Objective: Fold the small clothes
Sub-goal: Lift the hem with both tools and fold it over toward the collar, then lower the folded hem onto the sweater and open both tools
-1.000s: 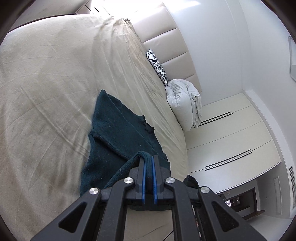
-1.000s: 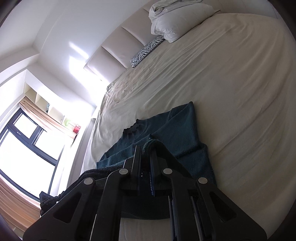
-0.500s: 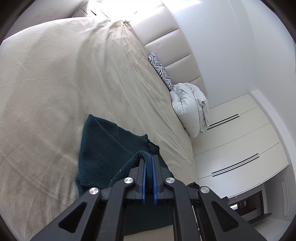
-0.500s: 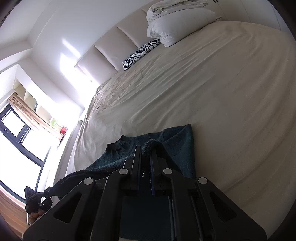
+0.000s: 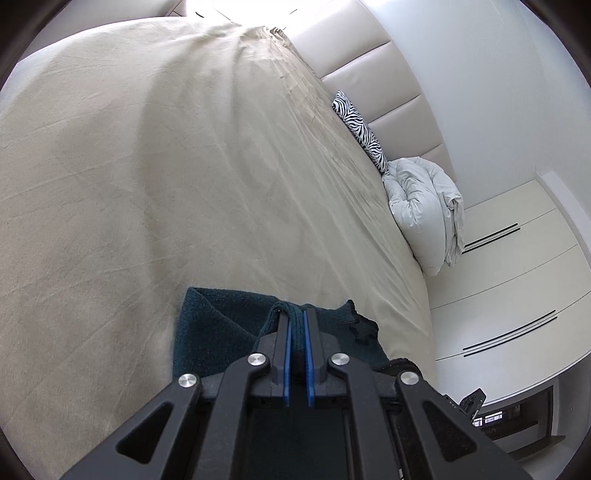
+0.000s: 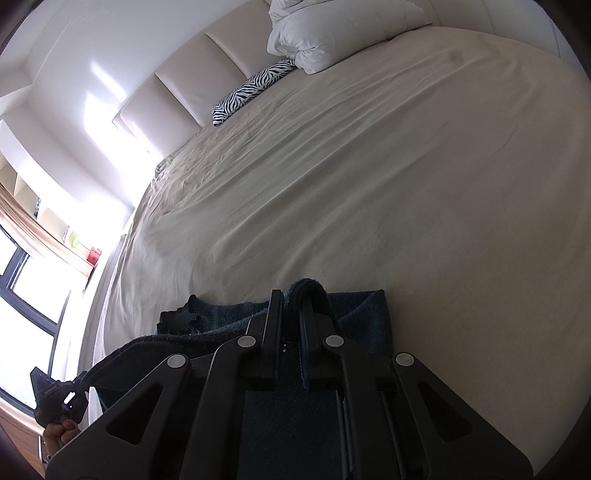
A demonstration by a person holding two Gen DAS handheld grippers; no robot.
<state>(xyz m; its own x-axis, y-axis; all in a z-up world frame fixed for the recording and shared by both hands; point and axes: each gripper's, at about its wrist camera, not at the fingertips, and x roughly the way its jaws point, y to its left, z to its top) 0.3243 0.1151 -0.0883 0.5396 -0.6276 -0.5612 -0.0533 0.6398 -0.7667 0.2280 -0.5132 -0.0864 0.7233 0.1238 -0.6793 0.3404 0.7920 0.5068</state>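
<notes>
A dark green sweater (image 5: pixel 221 325) lies low in both frames on the bed (image 5: pixel 147 184), each gripper's fingers clamped on a fold: left gripper (image 5: pixel 297 332), right gripper (image 6: pixel 291 317). Only the right view shows a window (image 6: pixel 22 280); only the left shows wardrobes (image 5: pixel 517 295). Bare sheet spreads above.

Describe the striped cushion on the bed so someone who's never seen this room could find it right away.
Start at the big beige bed and look to its padded cream headboard. A small zebra-print cushion lies at the headboard's foot, beside a bundled white duvet. It is the only black-and-white striped thing there; everything around it is plain and pale.
</notes>
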